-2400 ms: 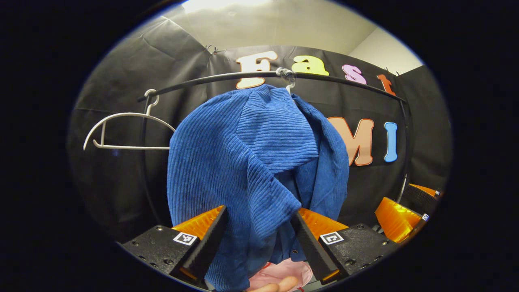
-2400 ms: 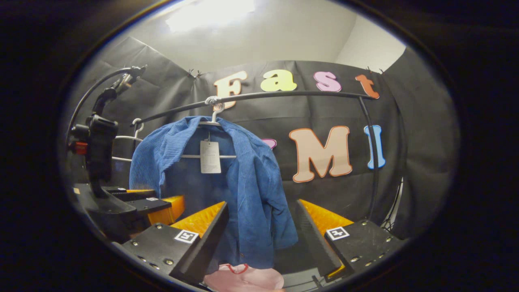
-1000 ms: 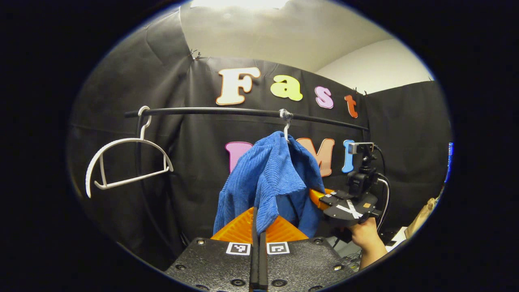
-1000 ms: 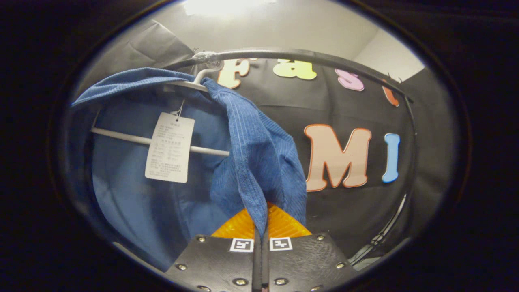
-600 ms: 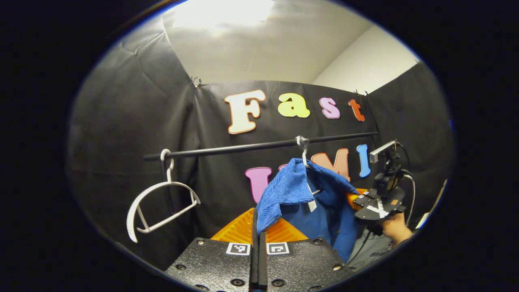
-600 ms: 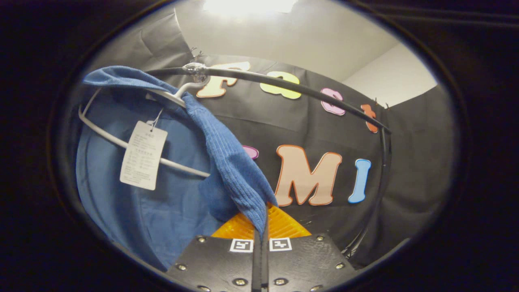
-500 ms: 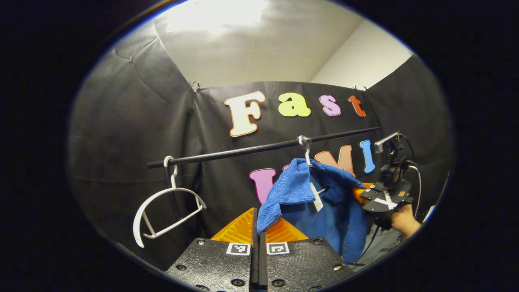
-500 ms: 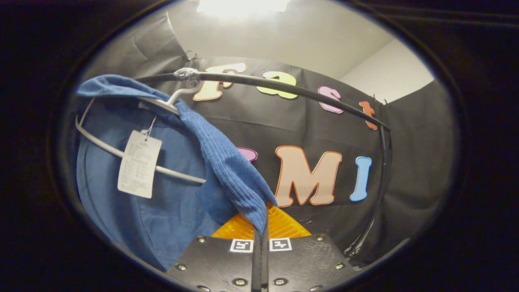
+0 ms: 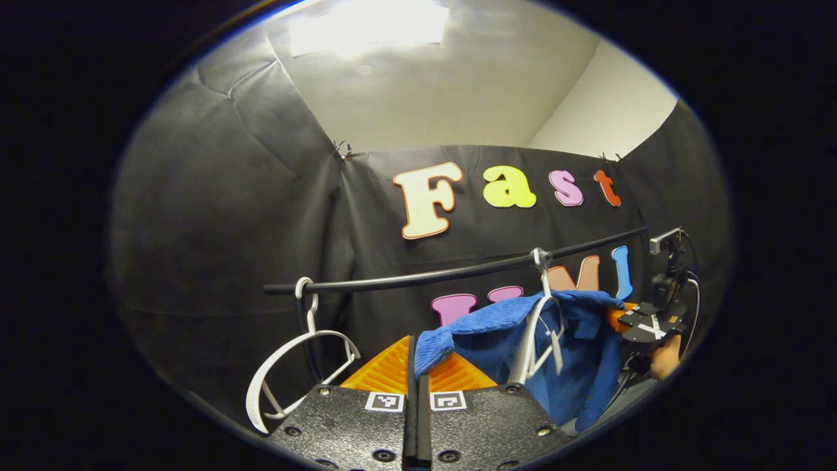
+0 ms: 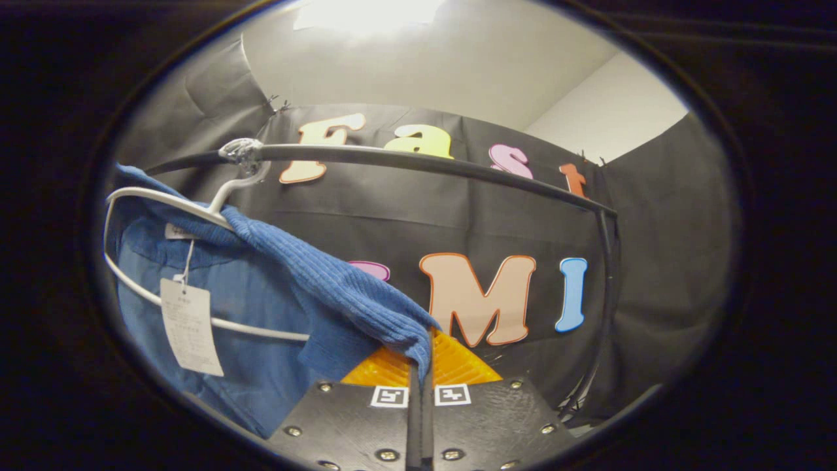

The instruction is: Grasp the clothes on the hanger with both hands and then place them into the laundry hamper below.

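In the left gripper view, the left gripper (image 9: 416, 376) has its two fingers pressed together on a corner of the blue jacket (image 9: 497, 324), which runs from the fingertips up and to the right toward the white hanger (image 9: 533, 340). The jacket is spread wide between the two grippers, its upper edge nearly level and its lower part hanging loose below the hanger. The hanger's hook sits on the black rail (image 9: 418, 278), at a taped spot, and the hanger is tilted out of line with the rail. At the far end of the jacket the right gripper (image 9: 647, 322) sits against the cloth, with a hand (image 9: 664, 360) under it. A second, bare white hanger (image 9: 294, 366) hangs at the rail's left end, well apart from the jacket, with open room between them.

In the right gripper view, the right gripper (image 10: 422, 386) is closed on another edge of the jacket (image 10: 307, 281), the ribbed cloth pinched between both fingers and rising left to the hanger (image 10: 183, 209). A white paper tag (image 10: 189, 330) dangles inside the jacket across the hanger's lower bar. The rail (image 10: 418, 163) curves overhead and bends down at the right, leaving free space beneath it on that side.
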`<state>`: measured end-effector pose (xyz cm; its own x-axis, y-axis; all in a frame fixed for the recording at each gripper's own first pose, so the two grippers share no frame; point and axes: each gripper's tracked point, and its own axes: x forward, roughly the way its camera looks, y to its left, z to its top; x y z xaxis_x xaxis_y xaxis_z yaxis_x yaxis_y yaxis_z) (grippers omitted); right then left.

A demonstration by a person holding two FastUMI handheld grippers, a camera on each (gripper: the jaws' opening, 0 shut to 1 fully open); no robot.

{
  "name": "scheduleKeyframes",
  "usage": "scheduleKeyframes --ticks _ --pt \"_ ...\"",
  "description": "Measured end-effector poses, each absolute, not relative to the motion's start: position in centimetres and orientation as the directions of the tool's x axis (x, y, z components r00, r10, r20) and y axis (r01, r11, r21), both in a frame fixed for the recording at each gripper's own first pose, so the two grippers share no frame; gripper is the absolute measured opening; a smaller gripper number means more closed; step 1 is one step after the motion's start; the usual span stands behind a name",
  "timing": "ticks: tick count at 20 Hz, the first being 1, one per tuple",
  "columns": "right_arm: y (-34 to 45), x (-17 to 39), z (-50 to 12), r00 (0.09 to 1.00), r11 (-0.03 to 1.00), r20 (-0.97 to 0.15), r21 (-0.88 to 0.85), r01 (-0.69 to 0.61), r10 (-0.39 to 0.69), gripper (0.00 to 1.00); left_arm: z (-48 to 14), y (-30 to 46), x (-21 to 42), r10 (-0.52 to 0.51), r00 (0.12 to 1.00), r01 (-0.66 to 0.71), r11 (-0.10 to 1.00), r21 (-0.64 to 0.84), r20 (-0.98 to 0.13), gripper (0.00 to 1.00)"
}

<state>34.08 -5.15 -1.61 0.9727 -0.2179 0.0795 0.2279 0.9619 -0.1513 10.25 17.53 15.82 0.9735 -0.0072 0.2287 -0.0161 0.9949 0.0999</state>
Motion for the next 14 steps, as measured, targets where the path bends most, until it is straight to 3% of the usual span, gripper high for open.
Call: scheduleKeyframes --ticks 8,14 --pt "-6.3 39.1 -3.1 0.960 0.960 0.037 -0.035 0.278 -0.277 0.00 15.0 16.9 13.6 -0.050 0.971 0.038 0.998 0.056 0.233 0.00" --pt "-7.6 42.6 -5.2 0.954 0.953 0.002 -0.040 0.300 -0.300 0.00 13.1 16.5 15.3 -0.102 0.980 0.096 0.995 0.041 0.170 0.00"
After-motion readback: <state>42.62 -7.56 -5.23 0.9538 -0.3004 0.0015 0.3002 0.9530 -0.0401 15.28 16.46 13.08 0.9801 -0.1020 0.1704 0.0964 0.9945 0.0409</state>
